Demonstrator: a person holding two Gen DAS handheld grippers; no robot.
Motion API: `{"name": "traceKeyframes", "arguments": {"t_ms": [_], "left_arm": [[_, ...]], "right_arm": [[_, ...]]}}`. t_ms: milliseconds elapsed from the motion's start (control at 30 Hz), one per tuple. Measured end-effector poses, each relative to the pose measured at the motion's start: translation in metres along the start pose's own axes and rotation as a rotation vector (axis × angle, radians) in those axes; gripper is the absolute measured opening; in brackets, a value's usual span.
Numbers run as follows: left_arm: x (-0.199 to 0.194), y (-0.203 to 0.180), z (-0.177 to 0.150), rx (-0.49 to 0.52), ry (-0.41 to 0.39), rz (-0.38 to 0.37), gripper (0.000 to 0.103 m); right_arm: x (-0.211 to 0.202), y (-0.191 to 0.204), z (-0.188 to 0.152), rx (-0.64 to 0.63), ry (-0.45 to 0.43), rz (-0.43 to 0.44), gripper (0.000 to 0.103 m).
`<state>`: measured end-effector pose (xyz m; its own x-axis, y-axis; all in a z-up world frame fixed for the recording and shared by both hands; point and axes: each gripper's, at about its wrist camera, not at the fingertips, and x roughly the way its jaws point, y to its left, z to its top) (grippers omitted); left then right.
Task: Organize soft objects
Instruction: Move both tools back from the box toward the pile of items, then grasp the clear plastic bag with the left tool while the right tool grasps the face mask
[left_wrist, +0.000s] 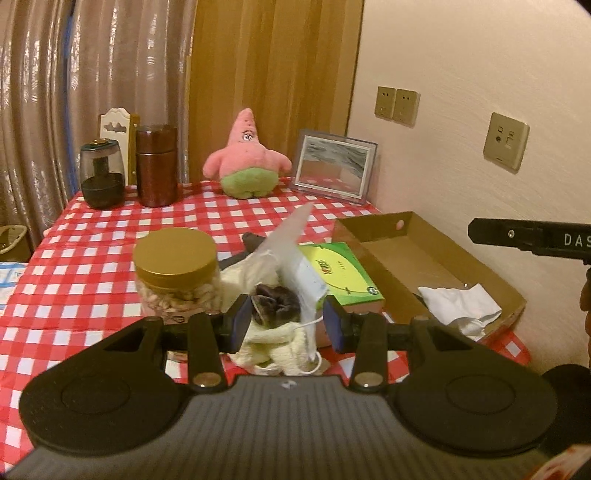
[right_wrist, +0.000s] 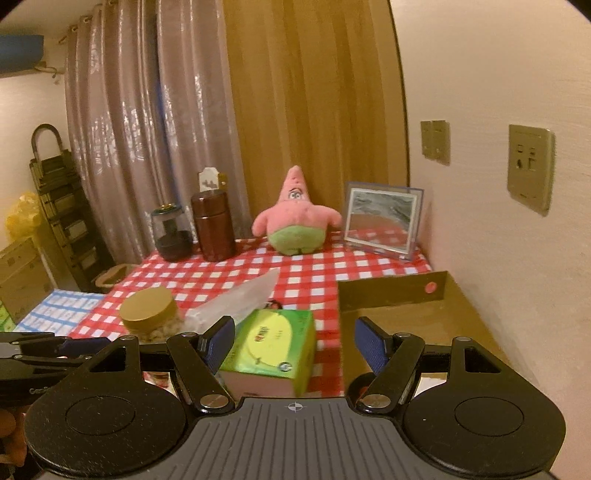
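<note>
Step in hand, likely: carry soft bundle to cardboard box (left_wrist: 391, 254), ahead-right of left hand-held gripper (left_wrist: 286, 323). Keep squeeze gentle, lift clear of tissue box (left_wrist: 341, 273), mind dangling string. Left pads partly closed around cream cloth (left_wrist: 273, 343) with dark item; firm contact unclear. Right hand-held gripper (right_wrist: 295, 343) wide open, empty, above tissue box.

We read the white letters "DAS" on the black body of the right gripper (left_wrist: 532, 240) where it enters the left wrist view at the right edge, the rest of the word cut off by the frame. In the right wrist view, faint letters that look like "Gen" stand on the left gripper (right_wrist: 33, 384) at the left edge. The green tissue box (left_wrist: 341, 271) carries red print too small for us to read.
</note>
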<state>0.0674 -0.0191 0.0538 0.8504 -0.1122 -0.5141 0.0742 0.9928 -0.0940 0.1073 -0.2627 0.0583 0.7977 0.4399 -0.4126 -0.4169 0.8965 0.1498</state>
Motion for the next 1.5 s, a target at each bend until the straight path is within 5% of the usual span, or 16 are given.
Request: {"name": "traceKeyframes", "arguments": {"t_ms": [533, 1000, 1300, 1500], "left_arm": [[0.009, 0.013, 0.002, 0.043, 0.011, 0.008, 0.039], [0.048, 0.037, 0.020, 0.175, 0.032, 0.014, 0.039], [0.071, 0.053, 0.029, 0.221, 0.049, 0.011, 0.039], [0.081, 0.059, 0.032, 0.204, 0.051, -0.003, 0.039]], "right_arm": [[0.019, 0.028, -0.006, 0.011, 0.030, 0.052, 0.071], [0.081, 0.044, -0.010, 0.043, 0.119, 0.114, 0.070], [0.141, 0.050, -0.022, 0.102, 0.220, 0.148, 0.040], [0.166, 0.050, -0.025, 0.128, 0.265, 0.153, 0.030]]}}
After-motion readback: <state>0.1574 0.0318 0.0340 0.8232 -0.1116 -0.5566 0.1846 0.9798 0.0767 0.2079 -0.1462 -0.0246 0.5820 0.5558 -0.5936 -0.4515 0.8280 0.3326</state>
